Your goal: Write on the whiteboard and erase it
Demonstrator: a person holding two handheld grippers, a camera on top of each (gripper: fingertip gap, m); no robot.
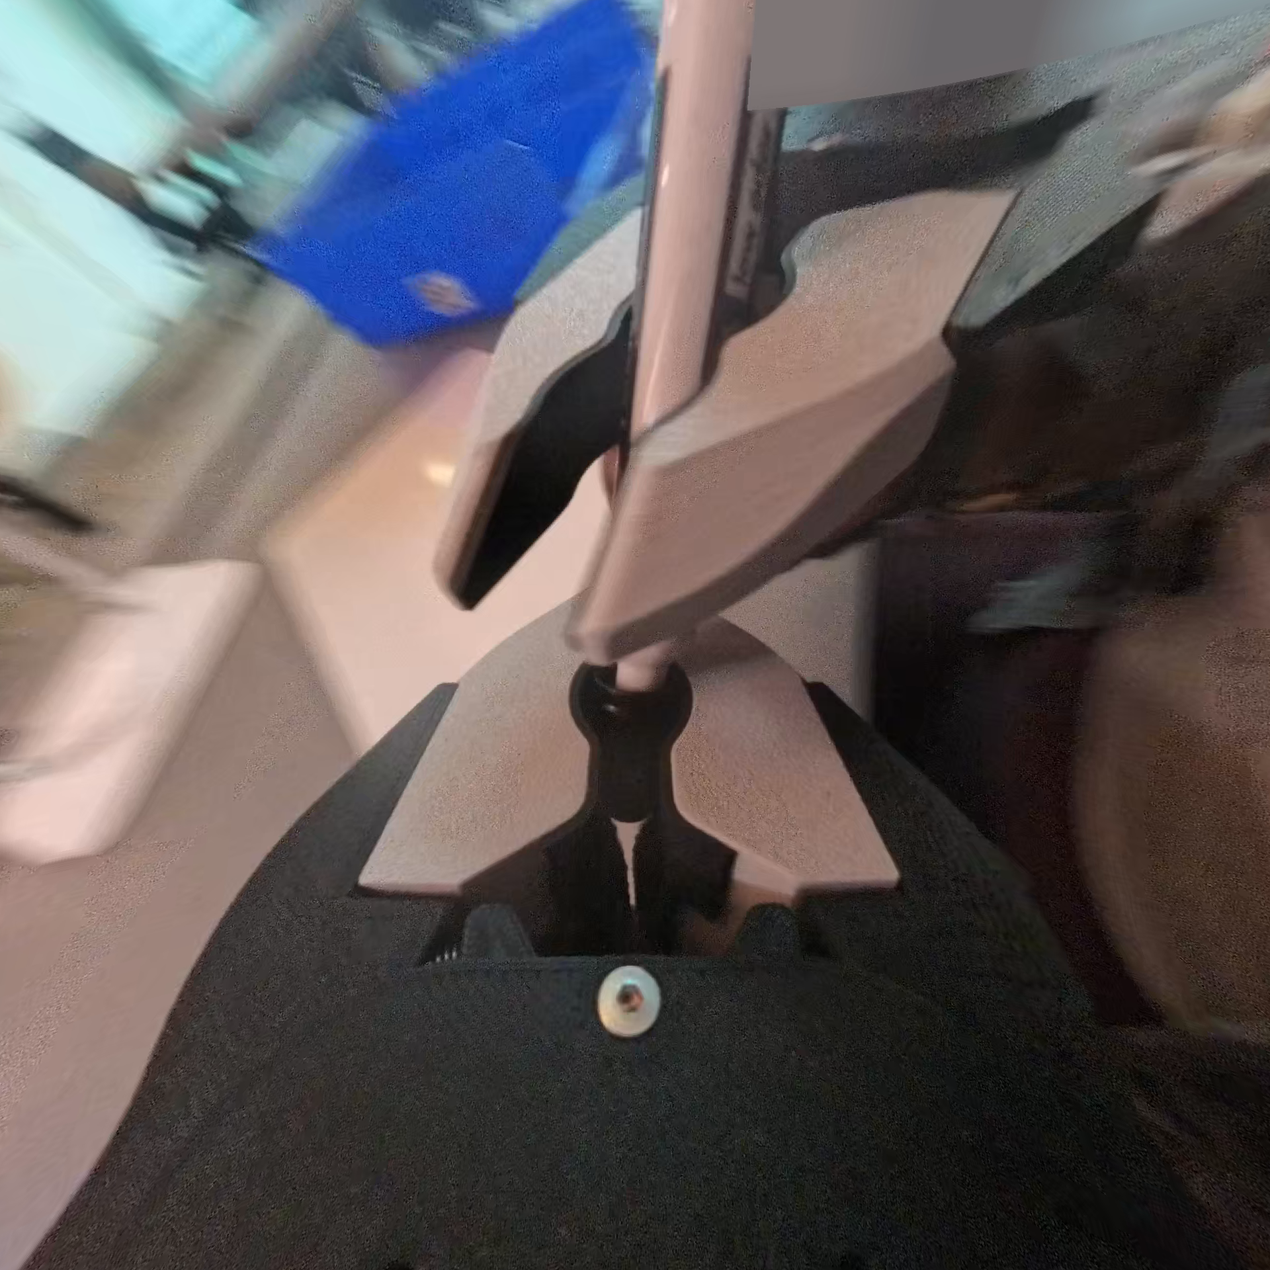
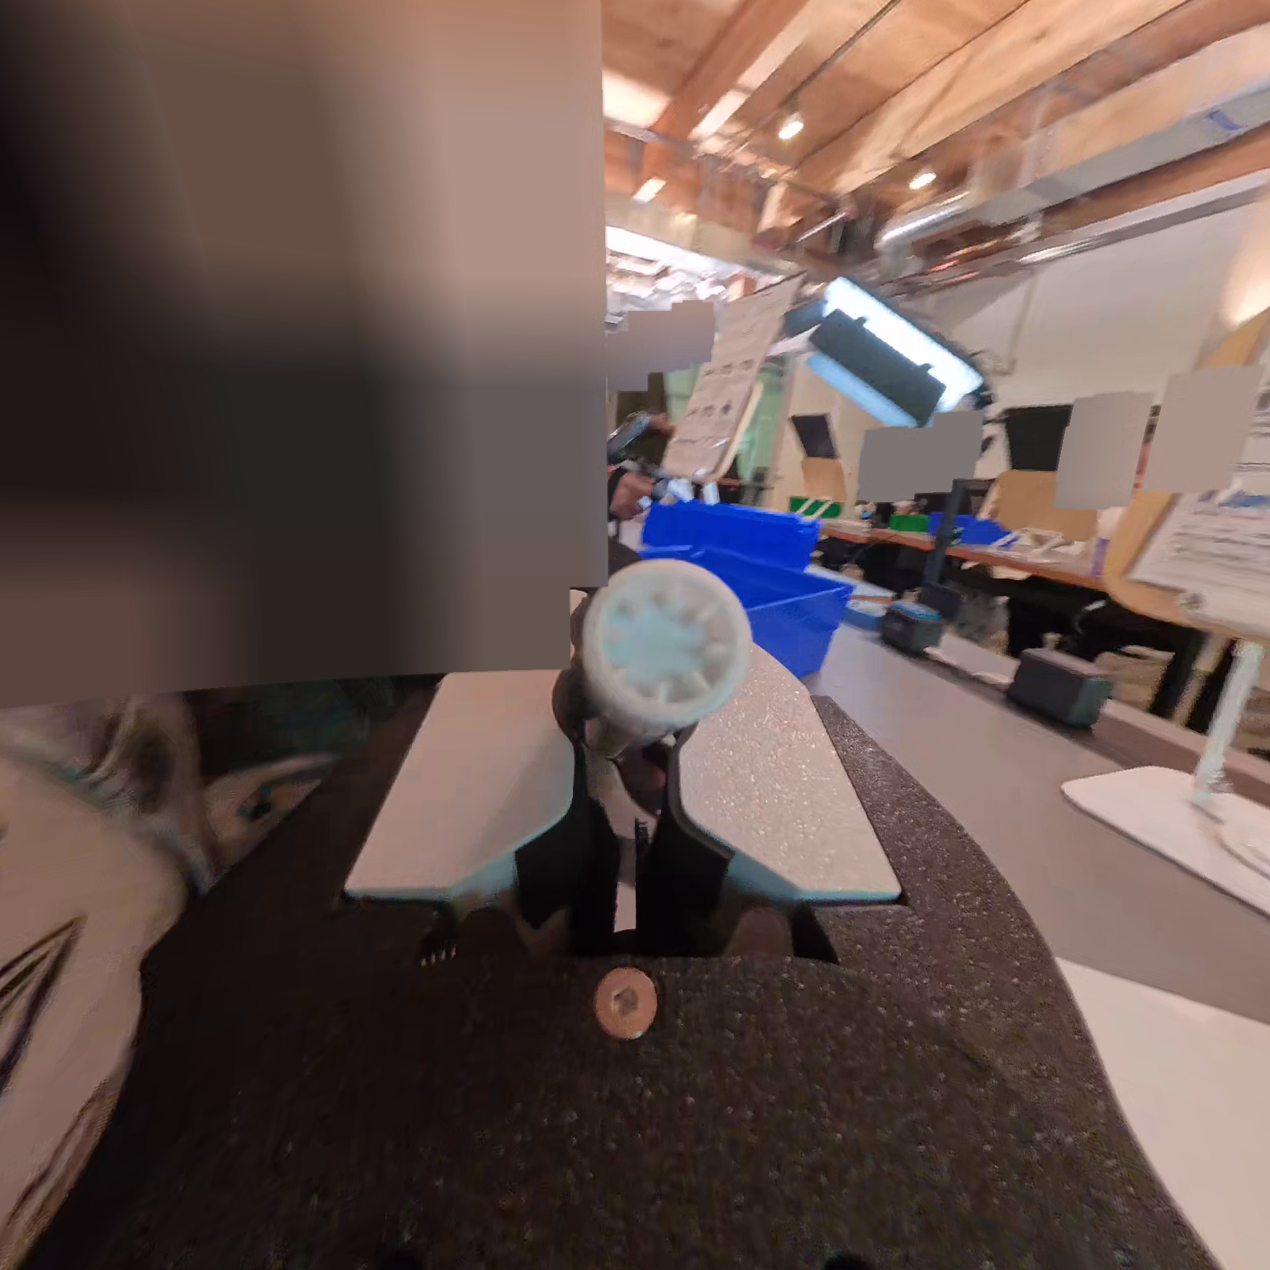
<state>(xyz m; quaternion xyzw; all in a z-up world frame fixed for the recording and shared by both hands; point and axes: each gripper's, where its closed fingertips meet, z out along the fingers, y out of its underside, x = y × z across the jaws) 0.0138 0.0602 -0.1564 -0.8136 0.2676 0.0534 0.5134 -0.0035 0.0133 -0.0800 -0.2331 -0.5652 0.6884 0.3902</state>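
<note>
With the left tool clamped on the black cap and the right tool on the white marker, a straight pull apart along the barrel seemed best.

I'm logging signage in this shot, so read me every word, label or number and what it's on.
marker, dark print along the barrel: too blurred to read.
blue bin, pale round label: too blurred.
paper sheets on the white stand: print too small and blurred.
Nothing reads clearly.
</note>
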